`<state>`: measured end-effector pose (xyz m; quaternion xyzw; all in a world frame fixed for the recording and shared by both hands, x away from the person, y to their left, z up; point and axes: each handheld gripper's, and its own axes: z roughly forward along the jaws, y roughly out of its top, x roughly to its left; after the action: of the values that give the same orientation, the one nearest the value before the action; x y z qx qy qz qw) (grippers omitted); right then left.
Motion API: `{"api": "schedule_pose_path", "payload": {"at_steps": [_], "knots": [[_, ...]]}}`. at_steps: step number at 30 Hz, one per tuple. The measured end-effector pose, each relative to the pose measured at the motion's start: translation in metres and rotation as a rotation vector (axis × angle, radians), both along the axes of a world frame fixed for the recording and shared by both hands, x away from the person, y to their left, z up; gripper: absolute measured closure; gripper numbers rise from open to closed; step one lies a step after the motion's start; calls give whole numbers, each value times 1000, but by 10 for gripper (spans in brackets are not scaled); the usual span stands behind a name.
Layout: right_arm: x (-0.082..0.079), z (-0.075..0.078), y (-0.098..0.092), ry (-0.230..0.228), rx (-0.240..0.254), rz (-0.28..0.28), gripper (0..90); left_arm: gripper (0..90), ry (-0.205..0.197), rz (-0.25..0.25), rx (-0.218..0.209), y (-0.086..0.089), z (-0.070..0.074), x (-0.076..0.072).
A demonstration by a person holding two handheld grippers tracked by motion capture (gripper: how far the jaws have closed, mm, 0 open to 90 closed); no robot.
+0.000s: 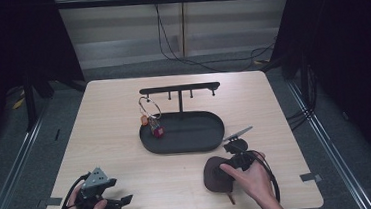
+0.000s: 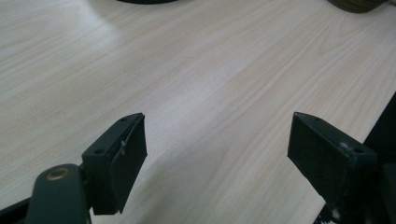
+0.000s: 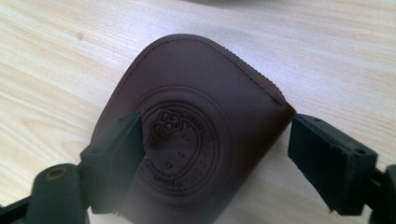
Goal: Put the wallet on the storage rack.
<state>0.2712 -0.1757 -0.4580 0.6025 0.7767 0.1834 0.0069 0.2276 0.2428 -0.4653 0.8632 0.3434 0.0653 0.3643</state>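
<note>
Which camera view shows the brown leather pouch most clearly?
The right gripper view: the brown leather pouch lies close between the open jaws, so its round embossed stamp and zipper edge are readable. The high view shows it small and dark on the table, partly behind the right hand. The left gripper view catches perhaps its edge at the top right corner.

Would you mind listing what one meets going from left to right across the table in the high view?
Left gripper → key ring with tags hanging from the black rack → brown leather pouch → right gripper, above the pouch's right part.
</note>
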Motion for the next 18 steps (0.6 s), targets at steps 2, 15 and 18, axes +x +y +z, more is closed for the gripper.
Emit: {"api": "schedule_pose_path", "payload": {"at_steps": [2,15,18], "knots": [[1,-2,3,-13,-15,6,140,195,1,-5,-2,0,0,0],[5,-8,13,14,-59,12,87,211,-21,-13,-16,-1,3,-4],[7,-8,14,24,-59,9,87,213,-30,-3,-30,-2,4,-5]]}}
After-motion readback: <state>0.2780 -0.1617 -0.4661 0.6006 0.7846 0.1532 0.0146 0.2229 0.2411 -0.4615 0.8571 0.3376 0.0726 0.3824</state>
